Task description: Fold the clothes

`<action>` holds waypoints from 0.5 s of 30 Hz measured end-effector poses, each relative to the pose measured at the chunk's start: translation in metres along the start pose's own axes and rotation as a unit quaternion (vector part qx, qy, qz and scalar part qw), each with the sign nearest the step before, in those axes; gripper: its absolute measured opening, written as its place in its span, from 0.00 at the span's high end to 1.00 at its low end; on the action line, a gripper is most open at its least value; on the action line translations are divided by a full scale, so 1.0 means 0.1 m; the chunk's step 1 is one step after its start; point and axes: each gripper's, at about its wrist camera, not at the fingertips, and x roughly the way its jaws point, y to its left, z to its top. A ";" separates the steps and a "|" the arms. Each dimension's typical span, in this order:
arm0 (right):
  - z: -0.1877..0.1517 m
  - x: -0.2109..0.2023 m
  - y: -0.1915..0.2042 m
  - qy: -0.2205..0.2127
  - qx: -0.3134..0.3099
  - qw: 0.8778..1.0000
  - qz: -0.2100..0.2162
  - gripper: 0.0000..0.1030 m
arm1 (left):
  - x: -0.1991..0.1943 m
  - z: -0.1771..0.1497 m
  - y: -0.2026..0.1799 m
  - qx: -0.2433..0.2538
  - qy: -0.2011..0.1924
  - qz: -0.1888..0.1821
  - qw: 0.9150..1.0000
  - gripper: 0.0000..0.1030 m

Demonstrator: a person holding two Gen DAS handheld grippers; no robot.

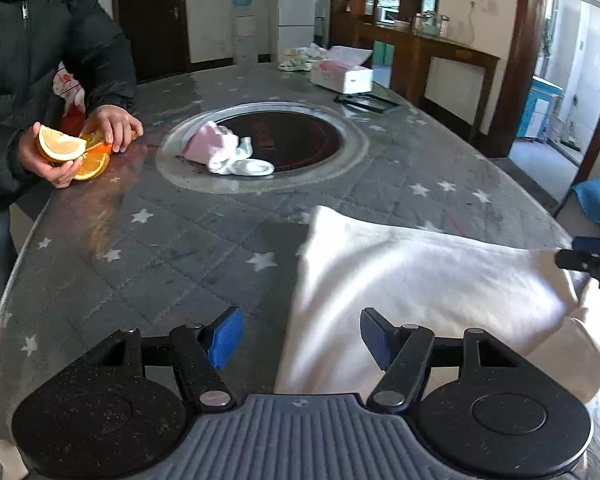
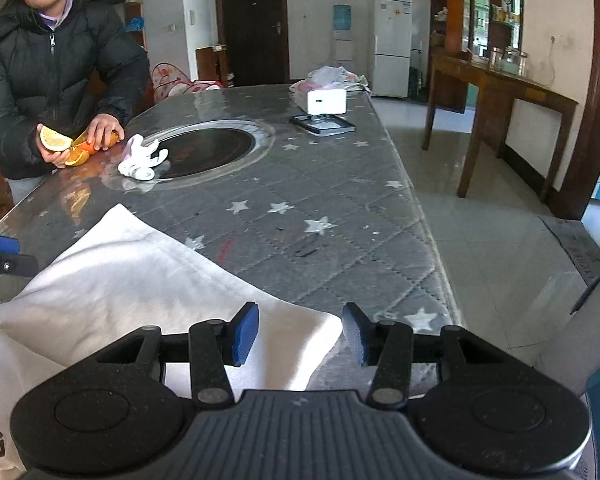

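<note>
While the white garment (image 1: 420, 280) runs out of frame below, left gripper (image 1: 300, 338) and right gripper (image 2: 300, 334) both gape empty, star-quilted table (image 2: 320, 208), tiled floor (image 2: 480, 208).

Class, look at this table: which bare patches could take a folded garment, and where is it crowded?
Free: the star-patterned table between the white garment and the round inset hob, and the strip along its right edge. Also the stretch left of the garment, in front of the left claw. Crowded: the hob's rim with the socks, the corner with the person's orange pieces, and the far end around the tissue box.
</note>
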 end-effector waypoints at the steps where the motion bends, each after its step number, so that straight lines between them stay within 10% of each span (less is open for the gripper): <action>1: 0.01 0.01 0.02 0.000 -0.002 1.000 0.002 0.55 | 0.00 0.00 0.03 -0.004 -0.001 0.002 1.000 0.34; 15: 0.05 0.05 0.13 -0.001 -0.030 0.999 0.020 0.56 | 0.15 0.15 0.15 -0.005 -0.002 -0.012 1.000 0.34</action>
